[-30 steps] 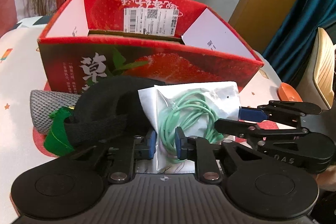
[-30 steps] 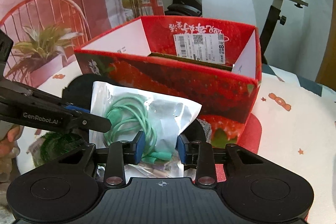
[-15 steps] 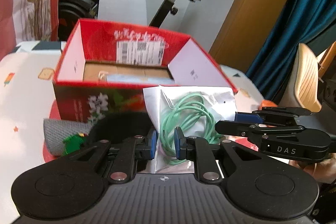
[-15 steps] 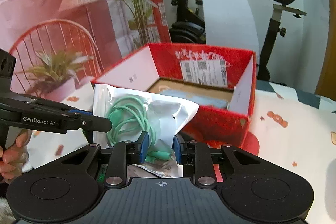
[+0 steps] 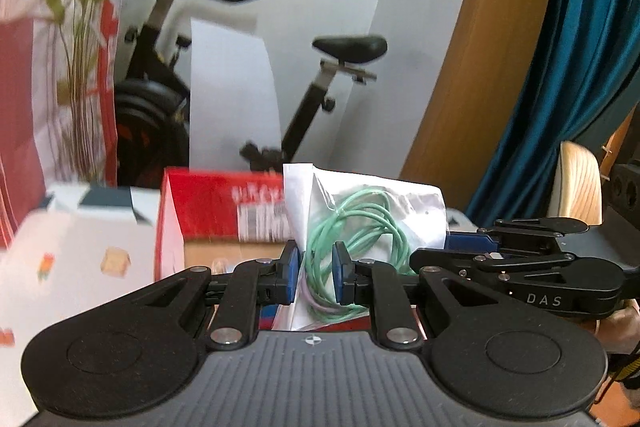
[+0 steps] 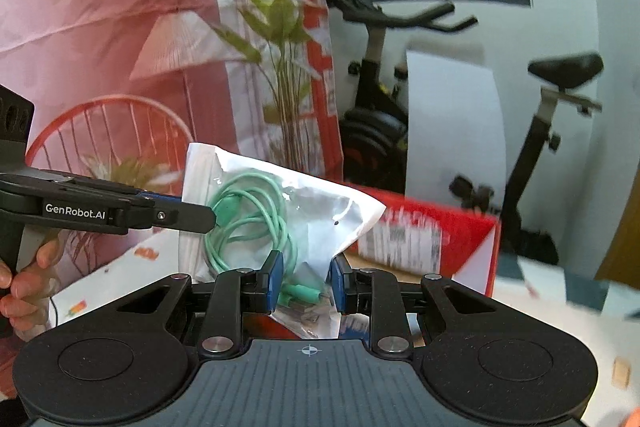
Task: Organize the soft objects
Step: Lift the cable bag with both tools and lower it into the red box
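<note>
A clear plastic bag with a coiled green cable (image 5: 360, 223) hangs in the air, held from both sides. My left gripper (image 5: 316, 277) is shut on its lower left edge. My right gripper (image 6: 306, 285) is shut on its lower right part; the bag also shows in the right wrist view (image 6: 280, 219). Each gripper's fingers reach in from the side of the other's view, the right one (image 5: 500, 259) and the left one (image 6: 120, 213). The open red strawberry box (image 5: 216, 211) stands behind and below the bag, and shows in the right wrist view (image 6: 440, 231).
The table has a white patterned cloth (image 5: 80, 259). An exercise bike (image 5: 304, 115) stands behind the table. A red-and-white bag with a plant print (image 6: 120, 47) is at the left. A wooden chair (image 5: 580, 187) and a blue curtain (image 5: 580, 47) are at the right.
Both grippers have lifted the bag well above the table. The box now sits lower in view, and the black and grey soft items have dropped out of sight.
</note>
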`<state>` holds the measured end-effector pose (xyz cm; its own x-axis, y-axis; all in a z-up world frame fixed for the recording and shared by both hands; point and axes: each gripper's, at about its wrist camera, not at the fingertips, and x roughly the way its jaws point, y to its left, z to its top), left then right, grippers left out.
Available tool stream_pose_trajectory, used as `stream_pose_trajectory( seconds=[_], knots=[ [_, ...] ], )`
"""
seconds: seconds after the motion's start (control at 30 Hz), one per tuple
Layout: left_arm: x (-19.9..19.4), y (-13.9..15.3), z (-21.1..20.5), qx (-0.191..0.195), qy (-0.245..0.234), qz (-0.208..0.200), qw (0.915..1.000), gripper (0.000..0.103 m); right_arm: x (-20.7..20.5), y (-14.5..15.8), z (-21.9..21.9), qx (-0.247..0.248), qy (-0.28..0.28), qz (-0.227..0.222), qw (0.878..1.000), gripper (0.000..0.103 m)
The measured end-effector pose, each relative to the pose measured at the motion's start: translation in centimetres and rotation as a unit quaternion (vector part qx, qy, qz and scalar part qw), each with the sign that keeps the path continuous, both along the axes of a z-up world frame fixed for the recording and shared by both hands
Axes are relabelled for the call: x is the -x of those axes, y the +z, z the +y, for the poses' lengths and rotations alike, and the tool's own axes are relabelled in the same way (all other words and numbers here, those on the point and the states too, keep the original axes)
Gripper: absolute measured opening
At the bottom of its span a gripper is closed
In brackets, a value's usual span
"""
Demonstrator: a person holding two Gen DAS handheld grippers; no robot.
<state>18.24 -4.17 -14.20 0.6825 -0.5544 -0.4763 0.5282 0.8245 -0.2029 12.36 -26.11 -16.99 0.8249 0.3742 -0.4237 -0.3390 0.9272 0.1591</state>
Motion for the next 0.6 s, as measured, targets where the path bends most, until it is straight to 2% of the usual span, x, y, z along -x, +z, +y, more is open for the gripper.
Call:
stream_pose_trajectory(
  seconds=[0.1,0.27,0.47,0.6],
  knots=[
    [-1.5,1.2,-0.3,0.006,0.002,-0.011,0.9999,0.019,-1.6,1.5,0.0,0.009,-0.001,-0.014,1.0,0.024],
    [-5.5,1.9,-0.7,0.022,-0.008,0.005,0.9997,0.019,-5.8,2.8,-0.6,0.02,-0.003,-0.011,1.0,0.024],
    [-9.6,1.3,-3.2,-0.033,-0.018,-0.003,0.9993,0.019,-10.7,2.6,-0.9,0.069,-0.003,-0.001,0.998,0.024],
    [-13.0,0.0,-4.7,-0.055,-0.02,0.023,0.998,0.019,-14.2,1.4,-1.3,0.077,-0.012,0.028,0.997,0.024]
  ],
)
